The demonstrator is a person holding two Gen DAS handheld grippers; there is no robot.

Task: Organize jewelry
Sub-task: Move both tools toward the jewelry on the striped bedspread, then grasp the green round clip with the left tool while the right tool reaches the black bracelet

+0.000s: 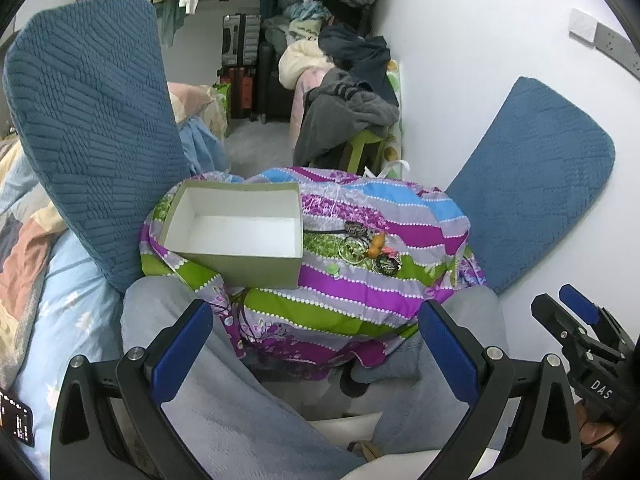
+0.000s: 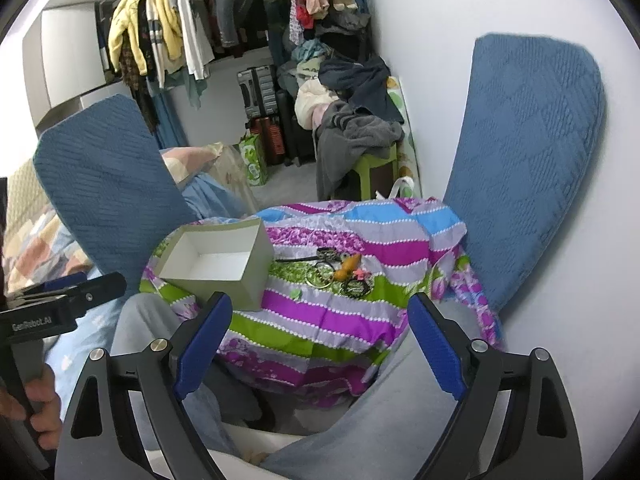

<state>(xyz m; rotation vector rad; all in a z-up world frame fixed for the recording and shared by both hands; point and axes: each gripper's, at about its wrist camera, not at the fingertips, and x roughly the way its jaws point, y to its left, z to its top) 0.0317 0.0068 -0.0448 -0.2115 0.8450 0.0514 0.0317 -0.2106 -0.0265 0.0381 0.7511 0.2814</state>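
An open, empty grey-green box with a white inside sits on the left of a striped purple, green and blue cloth. To its right lies a small pile of jewelry: rings, bangles, a dark cord and an orange piece. The box and the jewelry also show in the right wrist view. My left gripper is open and empty, held back over the person's legs. My right gripper is open and empty, likewise short of the cloth.
Two blue quilted cushions stand left and right of the cloth. A white wall is on the right. Behind are a green stool with piled clothes, suitcases and hanging garments. Bedding lies at the left.
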